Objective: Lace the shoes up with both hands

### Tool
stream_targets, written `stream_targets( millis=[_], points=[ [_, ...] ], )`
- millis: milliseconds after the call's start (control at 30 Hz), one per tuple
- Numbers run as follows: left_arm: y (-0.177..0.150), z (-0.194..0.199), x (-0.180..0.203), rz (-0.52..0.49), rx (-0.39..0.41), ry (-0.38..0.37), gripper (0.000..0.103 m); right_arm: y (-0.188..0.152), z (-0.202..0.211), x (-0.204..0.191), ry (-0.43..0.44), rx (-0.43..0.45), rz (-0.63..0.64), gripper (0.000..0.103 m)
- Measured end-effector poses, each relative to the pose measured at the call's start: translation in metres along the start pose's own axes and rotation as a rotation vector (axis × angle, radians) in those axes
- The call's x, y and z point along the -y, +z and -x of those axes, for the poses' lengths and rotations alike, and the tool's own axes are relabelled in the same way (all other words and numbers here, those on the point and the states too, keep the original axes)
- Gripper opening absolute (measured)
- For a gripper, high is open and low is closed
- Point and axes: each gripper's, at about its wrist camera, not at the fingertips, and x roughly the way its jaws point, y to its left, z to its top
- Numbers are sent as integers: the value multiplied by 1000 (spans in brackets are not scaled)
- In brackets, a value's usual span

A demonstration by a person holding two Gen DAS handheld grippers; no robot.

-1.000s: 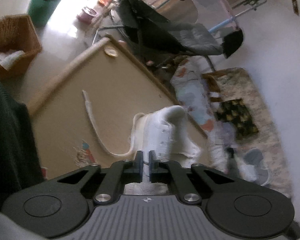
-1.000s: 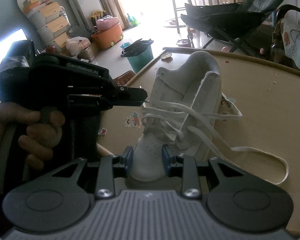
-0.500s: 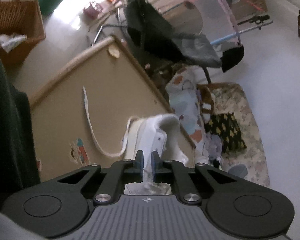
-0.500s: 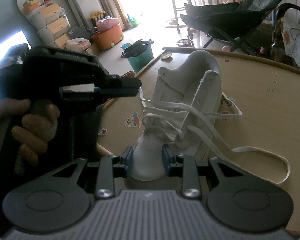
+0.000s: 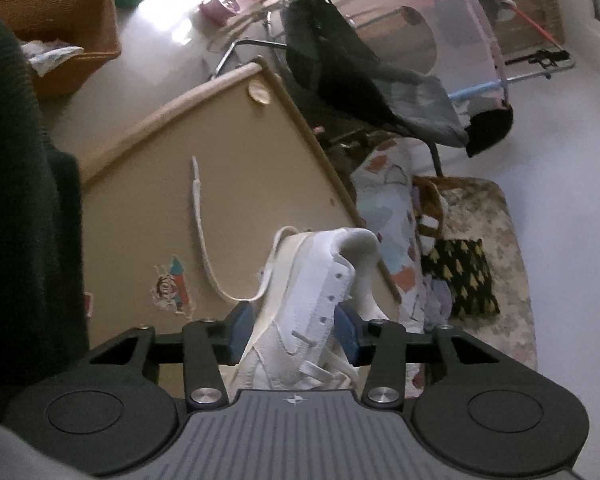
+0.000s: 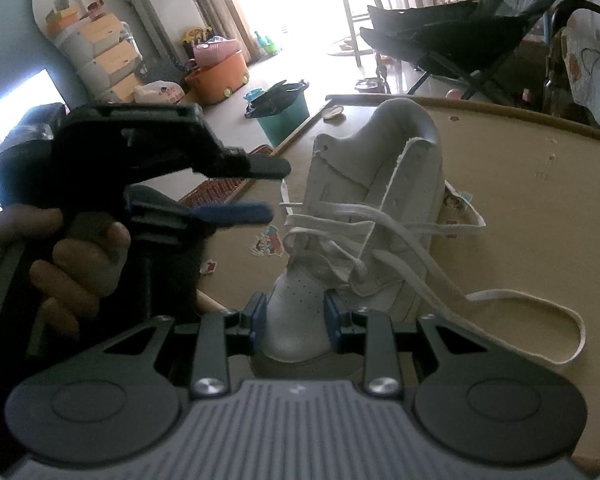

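Observation:
A white shoe (image 6: 380,184) stands on the tan table (image 6: 520,220), its toe towards the right wrist camera. My right gripper (image 6: 296,320) is shut on the toe. White laces (image 6: 360,224) cross over the tongue, and one long end loops out to the right (image 6: 540,320). My left gripper (image 6: 274,190), held by a hand (image 6: 72,256), hovers just left of a short lace tip (image 6: 290,204). Its jaws are opening, with nothing between them. In the left wrist view the shoe (image 5: 320,292) shows past the left gripper (image 5: 294,320), and another lace end (image 5: 202,232) trails across the table (image 5: 160,184).
Cartoon stickers (image 5: 172,288) dot the table. Beyond its edge are a wicker basket (image 5: 60,12), a green bucket (image 6: 280,116), an orange tub (image 6: 220,76) and a black folding chair (image 6: 460,40). A dark sleeve (image 5: 20,200) fills the left of the left wrist view.
The left gripper's jaws have gone from shut to apart beside the lace tip, and the gripper has rolled. The right gripper and the shoe have kept still.

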Motion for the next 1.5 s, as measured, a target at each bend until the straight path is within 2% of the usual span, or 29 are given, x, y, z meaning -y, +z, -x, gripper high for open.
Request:
stream_targets(
  millis=[233,400,433,500,567,667,867,967,1000,1033,1067,1100,1267,1333,1400,1500],
  points=[
    [-7,0,1,23,-29,12,48,0,0,1,4,1,-5,31],
    [-12,-4,-2,28,-20,-28,43,0,0,1,7,3,-4,31],
    [-14,-5,-2,27,-23,-30,41,0,0,2,8,3,-5,31],
    [-17,-6,-2,17,-30,-36,18,0,0,2,9,4,-7,31],
    [-19,-8,0,-5,-30,-25,13,-1,0,2,11,4,-8,31],
    [-20,-8,2,-34,-19,-28,10,-1,0,2,13,5,-9,31],
    [-20,-7,12,-152,-1,11,10,-1,0,3,18,6,-15,31],
    [-20,-6,14,-168,8,25,10,-1,0,3,19,6,-15,31],
    [-20,-5,14,-165,11,44,0,-1,0,3,19,6,-16,31],
    [-19,-5,12,-167,14,110,0,-1,0,4,20,6,-17,31],
    [-18,-7,6,-148,7,158,0,-1,0,4,20,6,-18,31],
    [-16,-8,-3,-90,-17,138,0,-1,0,4,20,6,-18,31],
    [-13,-3,0,-80,-7,31,0,-1,0,4,20,5,-17,31],
    [-12,-1,-7,-13,-6,-5,4,-2,0,4,20,5,-16,31],
    [-12,1,-15,95,-3,-33,8,-2,1,4,20,6,-16,31],
    [-19,4,-23,176,17,-19,15,-2,1,4,19,6,-16,31]
  ],
)
